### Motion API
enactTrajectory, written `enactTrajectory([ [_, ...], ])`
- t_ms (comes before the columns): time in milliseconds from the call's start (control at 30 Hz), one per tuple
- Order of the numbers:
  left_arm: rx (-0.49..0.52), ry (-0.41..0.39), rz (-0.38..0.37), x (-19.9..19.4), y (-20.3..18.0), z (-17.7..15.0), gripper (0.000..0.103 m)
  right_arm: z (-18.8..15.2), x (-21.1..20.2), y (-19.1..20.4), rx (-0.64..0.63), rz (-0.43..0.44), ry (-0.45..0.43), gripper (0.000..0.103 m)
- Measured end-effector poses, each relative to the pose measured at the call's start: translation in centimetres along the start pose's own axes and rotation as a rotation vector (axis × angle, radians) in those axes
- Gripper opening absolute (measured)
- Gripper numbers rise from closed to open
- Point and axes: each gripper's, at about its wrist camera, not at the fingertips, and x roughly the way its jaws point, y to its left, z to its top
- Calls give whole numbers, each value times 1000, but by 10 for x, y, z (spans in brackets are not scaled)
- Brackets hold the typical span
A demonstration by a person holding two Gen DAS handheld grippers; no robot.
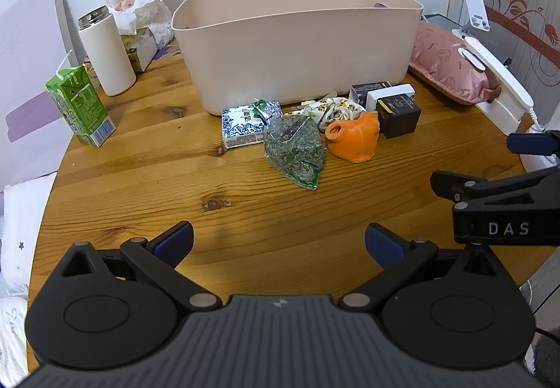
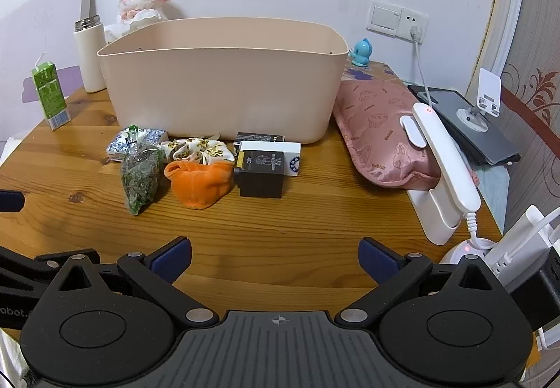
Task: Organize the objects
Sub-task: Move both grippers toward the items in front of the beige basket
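Bin [image 1: 294,48] stands at the counter's [image 1: 140,178] back with the clutter against its front wall, the herb bag [image 1: 294,150] lying long-axis toward the left tongs [image 1: 279,241], while both left and right tongs [image 2: 274,256] hover wide open, empty.

We read "DAS" on the right gripper [image 1: 514,157] in the left view. The pink pillow [image 2: 381,139] bears "Rabbit". On the left gripper [image 2: 10,312] we read "obot". Other labels are too small.
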Motion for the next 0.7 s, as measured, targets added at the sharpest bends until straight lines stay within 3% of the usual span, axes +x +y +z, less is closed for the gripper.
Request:
enactTrajectory([
  [700, -6, 30, -2, 14, 0, 8, 103, 6, 11, -4, -1, 1, 8, 103],
])
